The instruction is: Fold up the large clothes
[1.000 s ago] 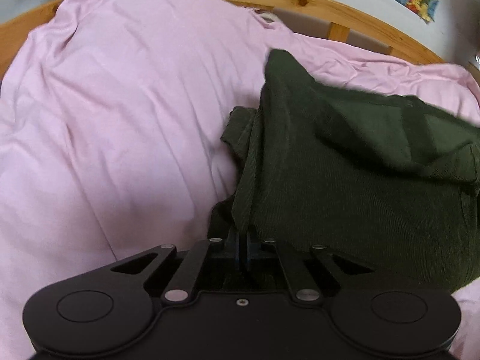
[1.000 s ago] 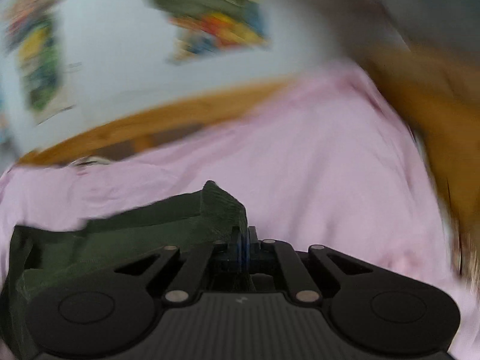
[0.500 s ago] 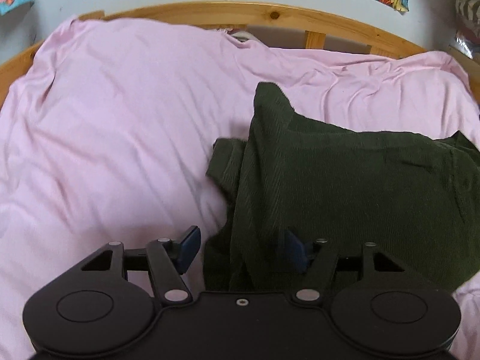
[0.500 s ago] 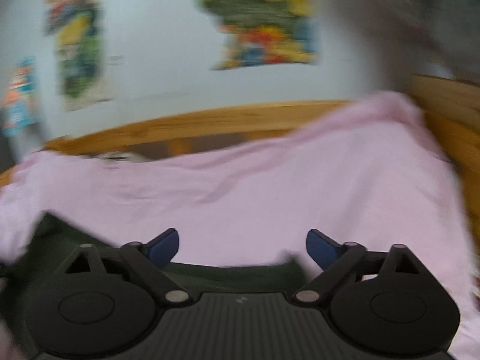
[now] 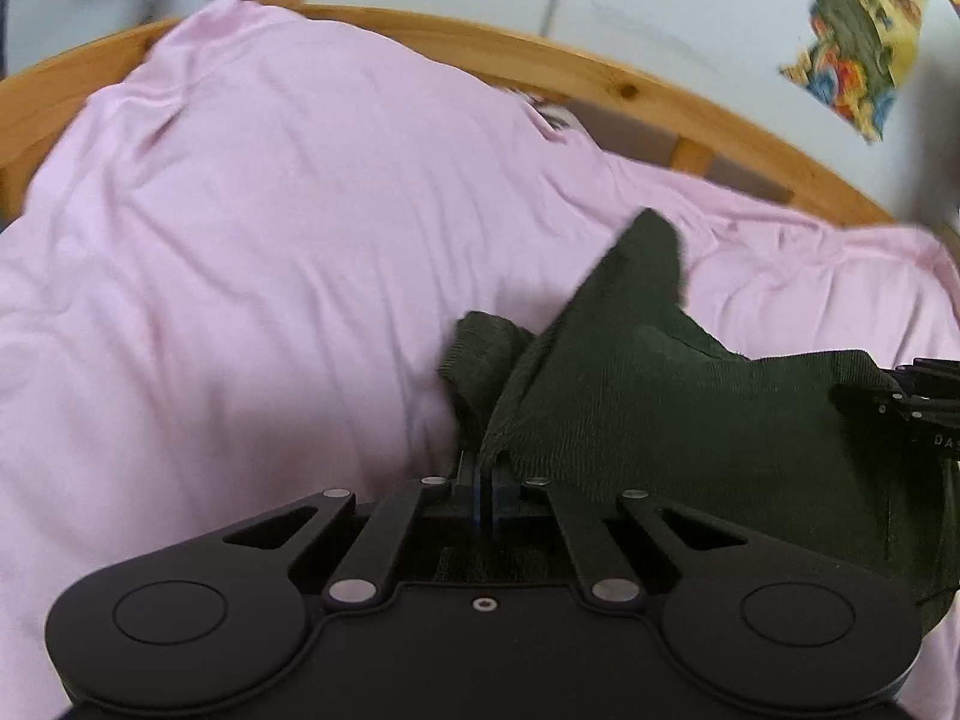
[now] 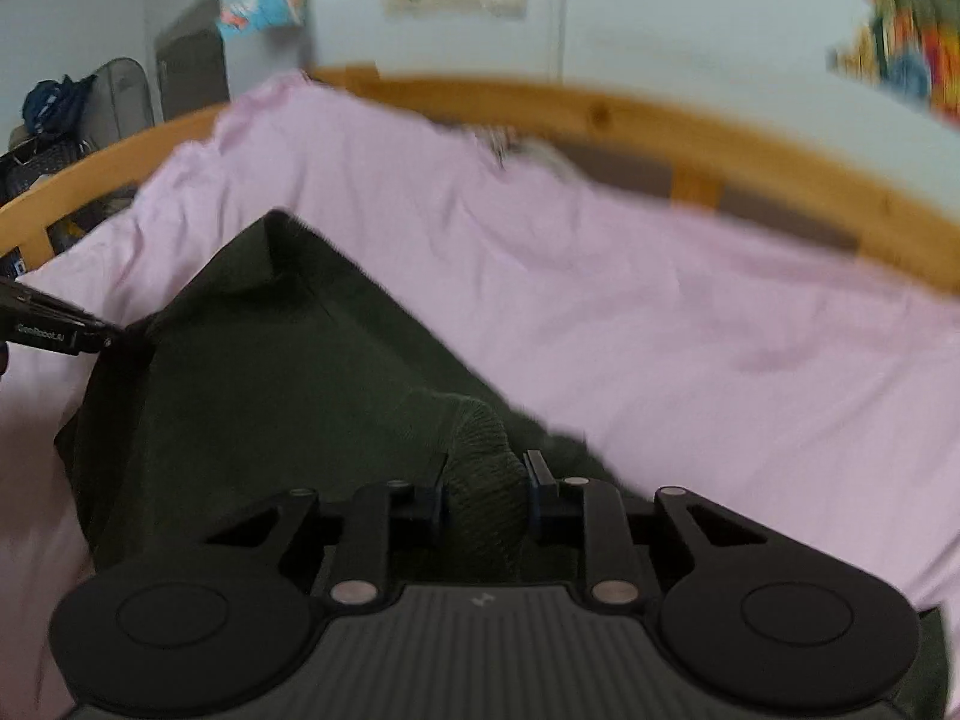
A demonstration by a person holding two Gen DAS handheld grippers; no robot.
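A dark green garment [image 5: 690, 420] is spread in a partly folded heap on the pink sheet [image 5: 270, 270] of a bed, on the side of the sheet away from the headboard [image 5: 600, 72]. One edge of the garment is pinched in the left hand-held gripper [image 5: 485, 480], whose jaws are clenched on a thin fold and lifted slightly off the sheet. A thicker ribbed roll, seemingly a cuff or hem, is seen between the jaws of the right hand-held gripper [image 6: 486, 492]; these jaws are closing, and the pads already appear to be pressed against the roll.

The step in hand is judged to be a re-grasp of two points on the garment before another fold. For the next move, the right grip would need to be completed; then both held edges would have to be raised together and carried across the garment, so that the layers are laid flat and not bunched.
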